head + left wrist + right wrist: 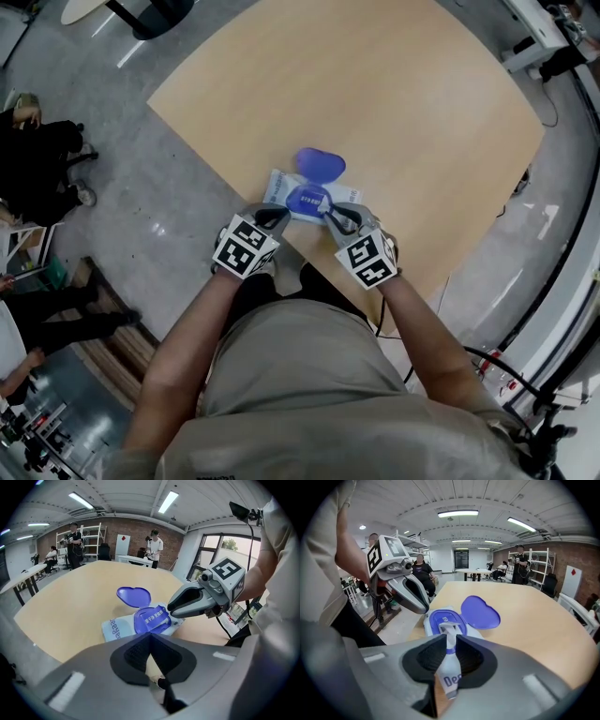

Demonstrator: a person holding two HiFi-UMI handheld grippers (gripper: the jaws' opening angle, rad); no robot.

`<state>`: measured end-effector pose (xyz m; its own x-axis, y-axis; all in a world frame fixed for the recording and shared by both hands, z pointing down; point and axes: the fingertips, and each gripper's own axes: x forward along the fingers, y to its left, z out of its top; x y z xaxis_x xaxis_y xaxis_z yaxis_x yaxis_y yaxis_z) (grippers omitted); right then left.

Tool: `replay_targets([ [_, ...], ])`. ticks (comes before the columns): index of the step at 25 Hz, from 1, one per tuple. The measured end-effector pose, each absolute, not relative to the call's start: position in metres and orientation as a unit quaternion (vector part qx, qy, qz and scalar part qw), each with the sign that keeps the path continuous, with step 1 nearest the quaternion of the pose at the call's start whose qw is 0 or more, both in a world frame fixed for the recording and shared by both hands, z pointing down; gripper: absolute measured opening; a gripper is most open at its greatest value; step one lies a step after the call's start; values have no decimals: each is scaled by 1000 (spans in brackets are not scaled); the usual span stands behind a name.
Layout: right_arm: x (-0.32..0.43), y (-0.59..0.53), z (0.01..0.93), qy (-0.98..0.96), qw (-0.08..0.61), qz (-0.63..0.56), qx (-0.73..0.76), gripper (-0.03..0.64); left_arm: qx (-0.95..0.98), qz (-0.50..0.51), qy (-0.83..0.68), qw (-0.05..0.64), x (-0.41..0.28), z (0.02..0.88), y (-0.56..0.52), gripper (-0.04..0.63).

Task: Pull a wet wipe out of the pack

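A pale blue wet wipe pack [292, 199] lies at the near edge of the wooden table [375, 94]. Its purple lid [321, 165] is flipped open towards the far side. In the right gripper view, my right gripper [451, 641] is shut on a white strip with blue print [449, 670]. The strip rises from the pack's opening [444, 618]. My left gripper [151, 641] is shut with nothing between its jaws. Its tips [423, 608] rest at the pack's near left corner. The pack [140, 620] lies just ahead of it.
The table's edge [309, 258] runs right under both grippers, with grey floor [169, 197] beyond it. Seated people [37, 159] are at the far left. Several people and shelves [75, 536] stand at the back of the room.
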<state>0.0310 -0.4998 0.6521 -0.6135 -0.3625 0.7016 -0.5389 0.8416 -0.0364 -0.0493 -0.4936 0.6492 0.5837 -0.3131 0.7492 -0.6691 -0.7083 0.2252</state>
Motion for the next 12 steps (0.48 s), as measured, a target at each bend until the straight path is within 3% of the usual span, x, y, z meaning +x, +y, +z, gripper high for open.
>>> replay_targets([
  [12, 20, -503, 665, -895, 354, 143, 232, 49, 847, 370, -281, 257, -45, 663, -499, 5],
])
